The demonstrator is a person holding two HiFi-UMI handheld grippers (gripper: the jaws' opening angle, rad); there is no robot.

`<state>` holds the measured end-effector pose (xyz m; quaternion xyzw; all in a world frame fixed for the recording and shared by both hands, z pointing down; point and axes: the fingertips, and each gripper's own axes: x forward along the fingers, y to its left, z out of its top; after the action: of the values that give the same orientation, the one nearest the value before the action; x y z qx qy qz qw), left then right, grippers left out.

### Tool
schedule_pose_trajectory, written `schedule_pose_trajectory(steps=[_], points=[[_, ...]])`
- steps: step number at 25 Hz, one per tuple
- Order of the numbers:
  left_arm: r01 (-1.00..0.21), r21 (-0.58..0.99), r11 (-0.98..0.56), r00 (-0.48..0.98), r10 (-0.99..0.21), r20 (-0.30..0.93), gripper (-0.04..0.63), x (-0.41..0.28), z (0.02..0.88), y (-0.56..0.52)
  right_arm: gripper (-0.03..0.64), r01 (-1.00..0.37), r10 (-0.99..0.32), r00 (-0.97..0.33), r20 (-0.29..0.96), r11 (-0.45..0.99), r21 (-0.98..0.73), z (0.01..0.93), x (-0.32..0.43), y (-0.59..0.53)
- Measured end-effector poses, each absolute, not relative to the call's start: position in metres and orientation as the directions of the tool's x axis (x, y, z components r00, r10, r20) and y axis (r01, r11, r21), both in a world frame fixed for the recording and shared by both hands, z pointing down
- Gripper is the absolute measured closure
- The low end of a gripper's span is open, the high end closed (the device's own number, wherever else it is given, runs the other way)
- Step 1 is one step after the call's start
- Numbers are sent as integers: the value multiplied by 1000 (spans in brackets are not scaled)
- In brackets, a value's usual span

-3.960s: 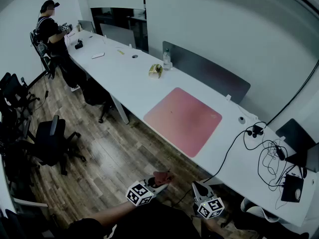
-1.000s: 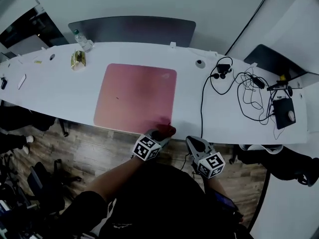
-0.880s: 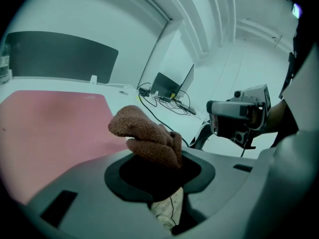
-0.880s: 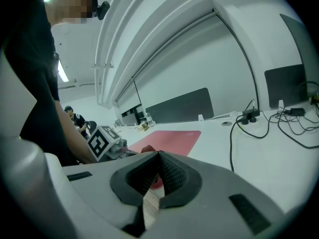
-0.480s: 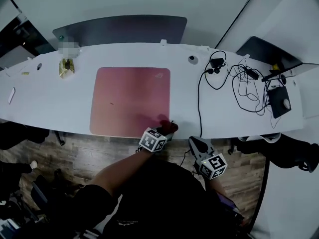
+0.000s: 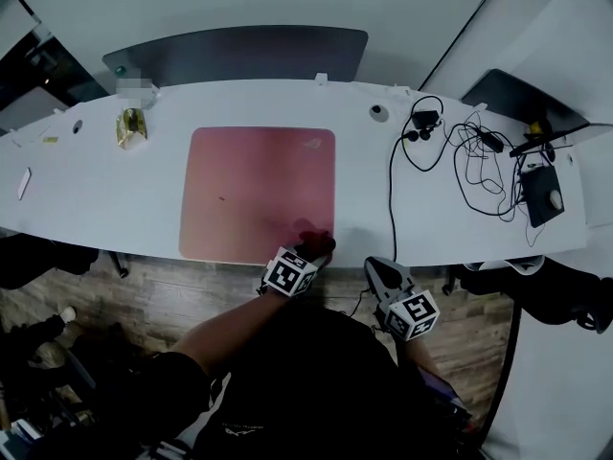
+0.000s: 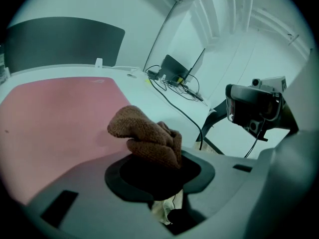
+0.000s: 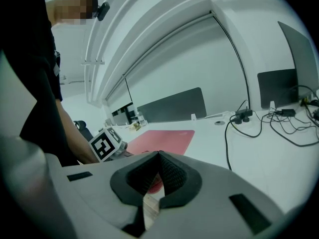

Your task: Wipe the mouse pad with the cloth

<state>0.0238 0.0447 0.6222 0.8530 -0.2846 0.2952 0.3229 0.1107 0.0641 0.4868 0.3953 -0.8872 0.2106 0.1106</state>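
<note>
Left gripper view: tongs clamp cloth over mouse pad.

At lower centre the left tongs clamp a bunched brown cloth. The pink mouse pad fills the left; black cables cross the white counter right of centre.

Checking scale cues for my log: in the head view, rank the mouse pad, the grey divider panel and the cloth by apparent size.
1. mouse pad
2. grey divider panel, wider but much shallower
3. cloth, by far the smallest
</note>
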Motion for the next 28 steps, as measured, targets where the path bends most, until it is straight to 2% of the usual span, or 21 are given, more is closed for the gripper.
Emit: schedule_pose_trajectory(steps=[17, 28], points=[[-766, 305, -565, 573, -388, 722, 465, -82, 623, 40, 592, -695, -608, -718, 338, 654, -300, 485, 58, 38], [-857, 225, -464, 452, -467, 760, 465, -195, 625, 35, 592, -654, -564, -755, 335, 692, -307, 487, 20, 16]])
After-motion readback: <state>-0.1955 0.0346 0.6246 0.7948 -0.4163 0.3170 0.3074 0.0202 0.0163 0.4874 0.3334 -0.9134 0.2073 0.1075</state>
